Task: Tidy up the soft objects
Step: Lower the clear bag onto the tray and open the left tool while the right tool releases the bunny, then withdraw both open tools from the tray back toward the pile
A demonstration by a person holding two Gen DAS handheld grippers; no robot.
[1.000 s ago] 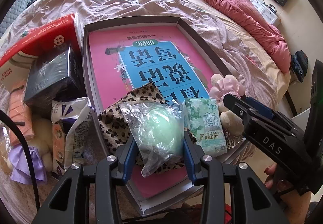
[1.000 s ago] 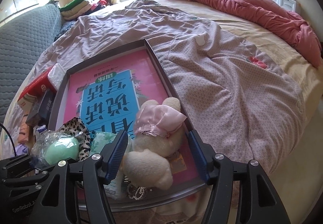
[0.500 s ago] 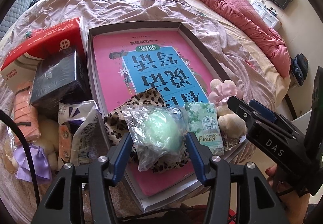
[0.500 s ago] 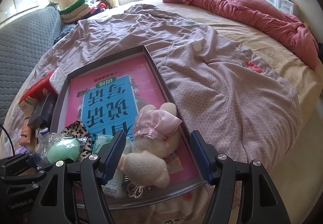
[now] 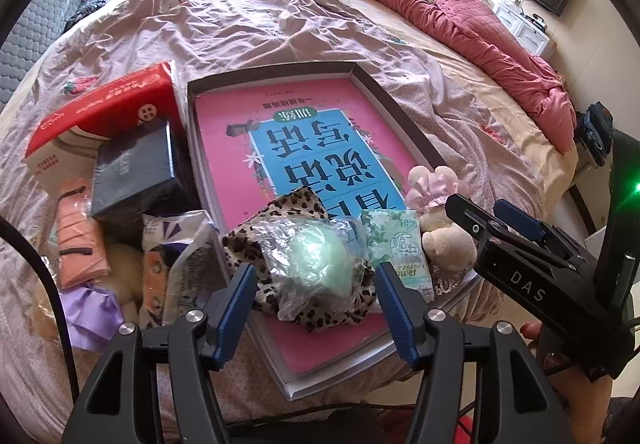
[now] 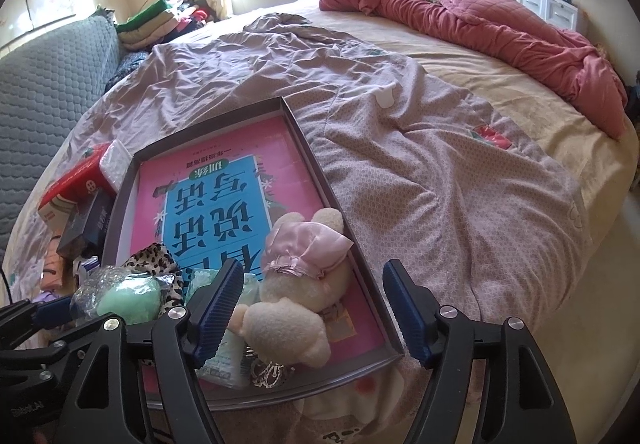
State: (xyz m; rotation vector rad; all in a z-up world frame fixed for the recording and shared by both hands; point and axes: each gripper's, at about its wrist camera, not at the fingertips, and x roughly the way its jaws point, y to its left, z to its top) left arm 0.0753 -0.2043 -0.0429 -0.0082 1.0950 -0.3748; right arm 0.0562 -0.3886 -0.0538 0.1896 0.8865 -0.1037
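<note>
The bed [image 5: 248, 31] carries a shallow grey tray [image 5: 392, 111] lined with a pink book, its long axis running from 6 toward 12 o'clock in both wrist views. The soft items are bunched at the tray's near end.

Left gripper [image 5: 314, 298]: jaws have just been opening and stand moderately wide. The bagged green ball [image 5: 320, 260] lies between them on the leopard-print cloth [image 5: 292, 209], at 12 o'clock from the jaws. Neither pad touches the bag.

Right gripper [image 6: 314, 308]: jaws have likewise been opening and stand wide. The plush toy [image 6: 296, 284] in the pink dress lies between them, long axis from 7 toward 1 o'clock, clear of both pads.

A tissue pack [image 5: 400, 244] sits between ball and toy.

Judgement: both items appear released in the tray. Unsorted soft goods lie at 9 o'clock of the tray, nearer the left gripper.
</note>
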